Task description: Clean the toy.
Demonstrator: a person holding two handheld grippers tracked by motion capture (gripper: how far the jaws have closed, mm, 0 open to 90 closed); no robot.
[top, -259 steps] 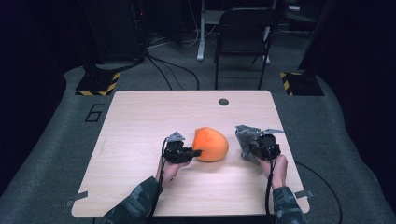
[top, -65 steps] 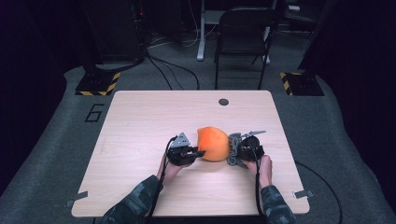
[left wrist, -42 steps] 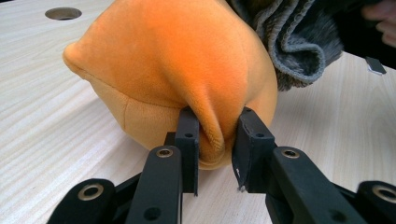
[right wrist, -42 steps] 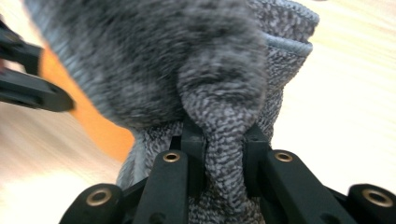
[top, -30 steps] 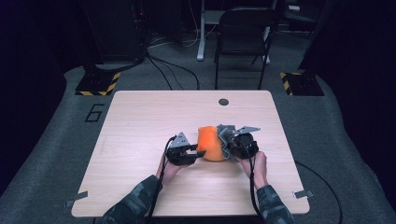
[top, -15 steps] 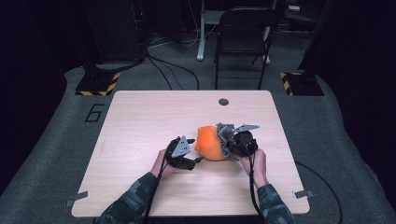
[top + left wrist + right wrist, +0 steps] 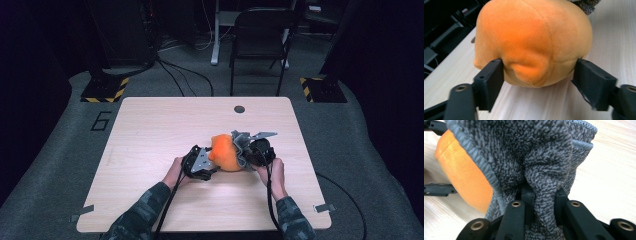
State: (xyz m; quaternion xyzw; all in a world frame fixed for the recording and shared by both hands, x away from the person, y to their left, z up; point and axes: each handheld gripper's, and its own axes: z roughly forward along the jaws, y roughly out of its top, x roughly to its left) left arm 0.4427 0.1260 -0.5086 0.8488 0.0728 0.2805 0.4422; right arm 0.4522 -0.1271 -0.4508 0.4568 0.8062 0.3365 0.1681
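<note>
Two tongs work one round orange plush toy [image 7: 226, 153] on the pale wooden table [image 7: 150, 130], a little right of the middle and toward the near edge. The left tongs [image 7: 539, 75] have just been narrowing after opening; their pads stand on either side of the toy's lower bulge, the left one touching the fur, the right one just beside it, so nothing is gripped. The right tongs [image 7: 543, 195] are clamped tight on a fold of speckled grey knitted cloth [image 7: 529, 152] draped against the toy's right side. I'd say the risk is the toy rolling left when the cloth is pushed on, since the left tongs aren't bracing it firmly. The soft fur could also slip out of a shallow pinch
</note>
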